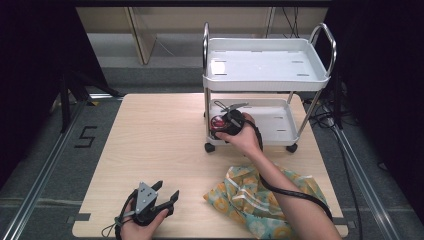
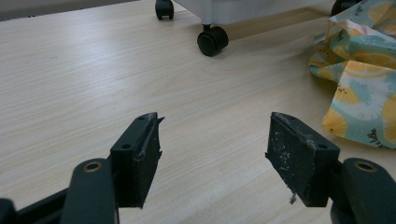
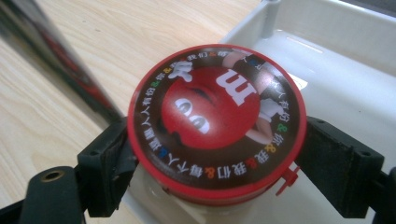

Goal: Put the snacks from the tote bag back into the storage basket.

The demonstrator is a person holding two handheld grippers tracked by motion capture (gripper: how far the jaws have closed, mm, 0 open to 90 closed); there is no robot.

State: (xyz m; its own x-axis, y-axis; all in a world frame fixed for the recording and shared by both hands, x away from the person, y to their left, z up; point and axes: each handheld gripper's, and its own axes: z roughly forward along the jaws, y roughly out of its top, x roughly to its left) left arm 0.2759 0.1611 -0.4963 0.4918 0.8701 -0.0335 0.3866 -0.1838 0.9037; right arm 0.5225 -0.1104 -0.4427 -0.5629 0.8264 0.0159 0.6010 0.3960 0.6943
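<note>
A round candy tub with a red printed lid (image 3: pixel 217 121) sits between the jaws of my right gripper (image 3: pixel 217 142), which is shut on it. In the high view that gripper (image 1: pixel 221 123) holds the tub (image 1: pixel 217 122) at the front left corner of the white cart's lower tray (image 1: pixel 280 141). Whether the tub rests on the tray I cannot tell. My left gripper (image 1: pixel 167 189) lies low near the table's front left, open, with bare wood between its jaws (image 2: pixel 215 126).
The small two-tier cart stands on the table's back right, its top tray (image 1: pixel 320 75) bare, a chrome post (image 3: pixel 56 60) right beside the tub and a black caster (image 2: pixel 212 40) ahead of the left gripper. A lemon-print cloth (image 1: pixel 250 192) lies at the front right.
</note>
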